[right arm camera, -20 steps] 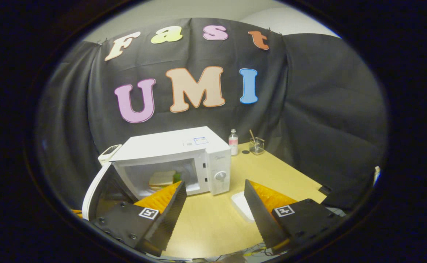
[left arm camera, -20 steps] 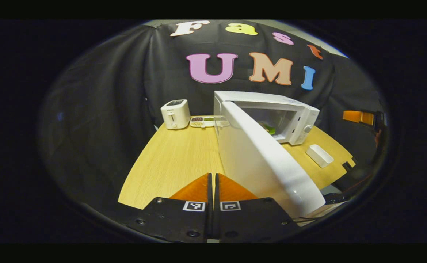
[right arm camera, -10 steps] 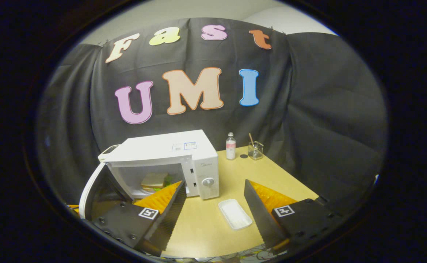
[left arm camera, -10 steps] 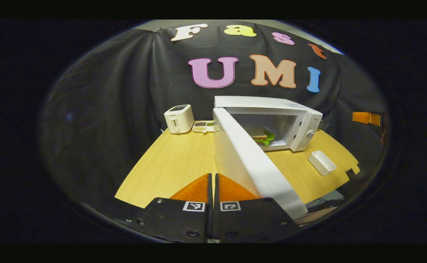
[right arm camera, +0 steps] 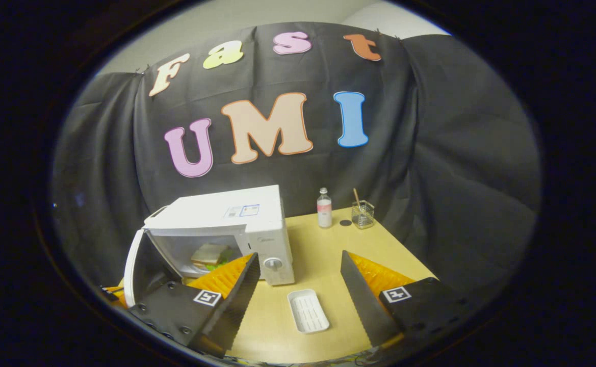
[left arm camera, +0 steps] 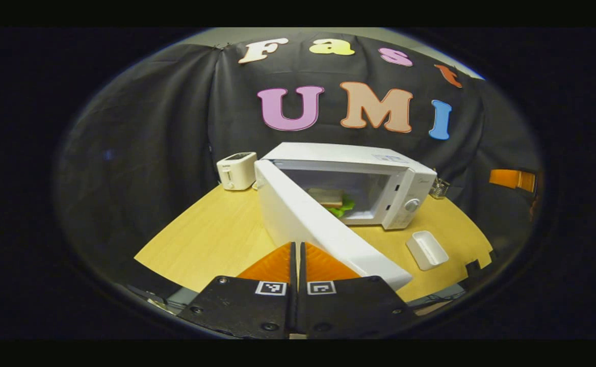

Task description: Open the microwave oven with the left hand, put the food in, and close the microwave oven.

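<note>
Sandwich [right arm camera: 209, 253] half behind microwave door [right arm camera: 135, 267]

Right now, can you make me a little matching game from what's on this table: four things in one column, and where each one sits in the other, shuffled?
Things:
1. sandwich
2. white tray
3. toaster
4. small bottle

Places:
A. at the back of the table, beside a wire cup
B. inside the open microwave
C. on the table in front of the microwave's dial
D. left of the microwave, near the cloth wall

Pairs: 1-B, 2-C, 3-D, 4-A
</note>
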Available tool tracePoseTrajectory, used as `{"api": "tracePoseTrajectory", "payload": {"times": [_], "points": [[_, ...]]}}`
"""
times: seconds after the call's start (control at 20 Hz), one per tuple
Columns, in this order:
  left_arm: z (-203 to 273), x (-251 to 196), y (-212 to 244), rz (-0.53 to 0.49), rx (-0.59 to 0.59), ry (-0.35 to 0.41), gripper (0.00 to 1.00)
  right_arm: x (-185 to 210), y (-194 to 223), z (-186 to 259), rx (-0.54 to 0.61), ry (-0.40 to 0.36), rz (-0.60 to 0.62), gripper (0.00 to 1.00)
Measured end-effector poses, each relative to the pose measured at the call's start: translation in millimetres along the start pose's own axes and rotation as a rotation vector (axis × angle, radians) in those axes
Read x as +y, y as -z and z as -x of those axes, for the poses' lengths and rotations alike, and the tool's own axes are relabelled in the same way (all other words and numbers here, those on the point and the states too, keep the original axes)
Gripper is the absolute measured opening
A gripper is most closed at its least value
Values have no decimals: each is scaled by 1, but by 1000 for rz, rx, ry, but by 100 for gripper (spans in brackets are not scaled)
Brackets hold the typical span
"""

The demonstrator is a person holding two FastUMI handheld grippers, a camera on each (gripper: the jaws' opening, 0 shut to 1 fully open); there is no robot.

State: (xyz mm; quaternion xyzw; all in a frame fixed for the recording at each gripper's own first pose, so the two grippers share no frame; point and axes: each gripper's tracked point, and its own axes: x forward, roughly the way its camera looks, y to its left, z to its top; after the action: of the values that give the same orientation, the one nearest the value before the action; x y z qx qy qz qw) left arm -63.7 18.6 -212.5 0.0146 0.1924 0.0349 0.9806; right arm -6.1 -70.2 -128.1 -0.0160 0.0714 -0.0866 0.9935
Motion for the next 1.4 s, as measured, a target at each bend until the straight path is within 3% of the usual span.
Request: {"api": "tracePoseTrajectory", "payload": {"times": [0.3,0.75,0.8,0.85,1.4], "points": [[-25,-47,-11,15,-14,17,1,-31,2,-17,7,-26,-6,92],[-59,-91,-26,25,-10,26,1,-45,7,-29,36,-56,-28,92],[-63,-94,-28,24,-11,31,1,-46,10,-29,45,-57,-35,98],[-67,-98,-31,24,-11,37,1,-47,11,-29,48,-57,-38,92],[-120,-129,-50,-28,-14,105,1,-66,4,-21,26,-11,-77,92]]}}
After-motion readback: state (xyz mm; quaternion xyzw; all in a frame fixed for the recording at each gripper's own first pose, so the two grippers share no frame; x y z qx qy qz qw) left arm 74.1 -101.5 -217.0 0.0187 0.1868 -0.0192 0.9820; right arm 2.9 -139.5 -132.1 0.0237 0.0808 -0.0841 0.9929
